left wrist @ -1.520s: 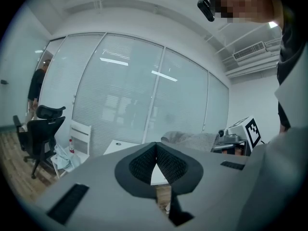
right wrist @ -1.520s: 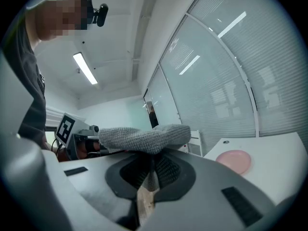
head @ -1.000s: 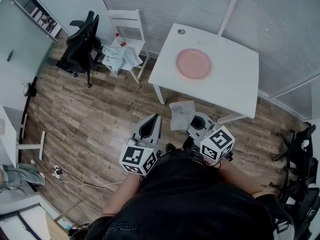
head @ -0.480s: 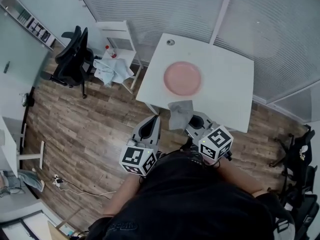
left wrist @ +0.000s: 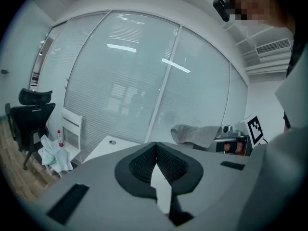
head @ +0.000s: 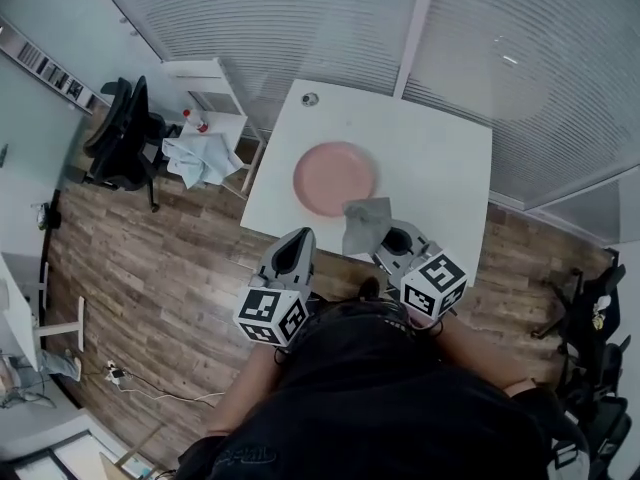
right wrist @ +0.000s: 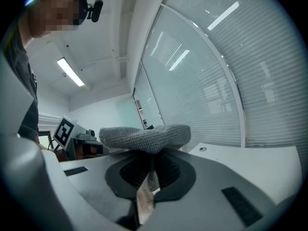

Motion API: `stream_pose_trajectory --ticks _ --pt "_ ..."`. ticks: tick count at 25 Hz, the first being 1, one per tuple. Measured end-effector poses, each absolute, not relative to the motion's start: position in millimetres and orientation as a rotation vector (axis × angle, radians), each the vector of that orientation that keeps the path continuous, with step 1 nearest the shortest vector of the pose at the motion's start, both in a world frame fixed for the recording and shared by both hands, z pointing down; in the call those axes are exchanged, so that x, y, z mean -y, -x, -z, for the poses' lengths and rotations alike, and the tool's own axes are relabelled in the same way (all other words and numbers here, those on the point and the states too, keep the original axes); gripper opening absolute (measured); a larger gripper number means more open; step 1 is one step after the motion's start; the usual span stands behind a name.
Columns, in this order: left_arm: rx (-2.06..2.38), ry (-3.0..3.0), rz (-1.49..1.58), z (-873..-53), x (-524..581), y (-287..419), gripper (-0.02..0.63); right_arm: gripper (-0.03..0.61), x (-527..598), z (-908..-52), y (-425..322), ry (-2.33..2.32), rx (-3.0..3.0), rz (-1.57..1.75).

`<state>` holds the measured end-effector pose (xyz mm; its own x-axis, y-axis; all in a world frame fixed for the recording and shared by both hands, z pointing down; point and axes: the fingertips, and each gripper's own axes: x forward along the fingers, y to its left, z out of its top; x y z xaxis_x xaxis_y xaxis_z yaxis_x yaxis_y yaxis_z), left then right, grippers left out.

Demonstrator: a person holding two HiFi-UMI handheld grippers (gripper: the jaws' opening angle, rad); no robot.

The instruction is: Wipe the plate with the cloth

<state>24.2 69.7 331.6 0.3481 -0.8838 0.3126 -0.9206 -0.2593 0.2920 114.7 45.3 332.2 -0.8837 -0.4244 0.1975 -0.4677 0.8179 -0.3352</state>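
A pink plate [head: 334,177] lies on the white table [head: 440,158], towards its near left part. My right gripper [head: 383,238] is shut on a grey cloth [head: 364,222], which hangs over the table's near edge and just overlaps the plate's near right rim. In the right gripper view the cloth [right wrist: 144,136] bunches above the closed jaws [right wrist: 151,170]. My left gripper [head: 296,249] is shut with nothing in it, held over the floor just short of the table's near edge. In the left gripper view its jaws [left wrist: 155,162] meet, with the cloth [left wrist: 195,134] to the right.
A white chair [head: 205,108] with a pale cloth and a red-capped bottle [head: 192,120] stands left of the table, a black office chair [head: 118,140] beyond it. Blinds and glass walls back the table. A small round fitting [head: 310,98] sits at the table's far left corner.
Both grippers have advanced towards the table. The cloth, earlier over the floor short of the table, now reaches over the table's near edge to the plate's rim.
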Motion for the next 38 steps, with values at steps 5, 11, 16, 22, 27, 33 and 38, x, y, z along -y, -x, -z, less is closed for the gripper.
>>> stream_pose_trajectory --ticks 5,11,16,22,27,33,38 --pt "1.543 -2.198 -0.145 -336.1 -41.1 -25.8 0.012 0.031 -16.8 -339.8 -121.8 -0.760 2.865 -0.635" --pt "1.501 -2.243 -0.149 -331.2 -5.3 -9.7 0.012 0.031 8.8 -341.0 -109.3 -0.837 2.831 -0.618" --pt "1.398 -2.277 -0.119 -327.6 26.4 13.6 0.012 0.031 36.7 -339.9 -92.4 -0.960 2.810 -0.643" --pt "1.283 -2.339 -0.122 -325.6 45.1 41.4 0.012 0.031 51.4 -344.0 -73.1 -1.109 2.768 -0.666" --pt "1.207 -2.322 -0.102 -335.0 57.7 79.2 0.012 0.031 50.4 -347.3 -41.4 -1.160 2.746 -0.670" --pt "1.157 -2.346 -0.123 -346.0 64.8 106.5 0.012 0.031 50.5 -357.1 -20.4 -1.250 2.705 -0.698" --pt "1.163 -2.365 -0.117 -344.0 71.7 117.2 0.012 0.031 53.1 -360.5 -18.9 -1.305 2.663 -0.712"
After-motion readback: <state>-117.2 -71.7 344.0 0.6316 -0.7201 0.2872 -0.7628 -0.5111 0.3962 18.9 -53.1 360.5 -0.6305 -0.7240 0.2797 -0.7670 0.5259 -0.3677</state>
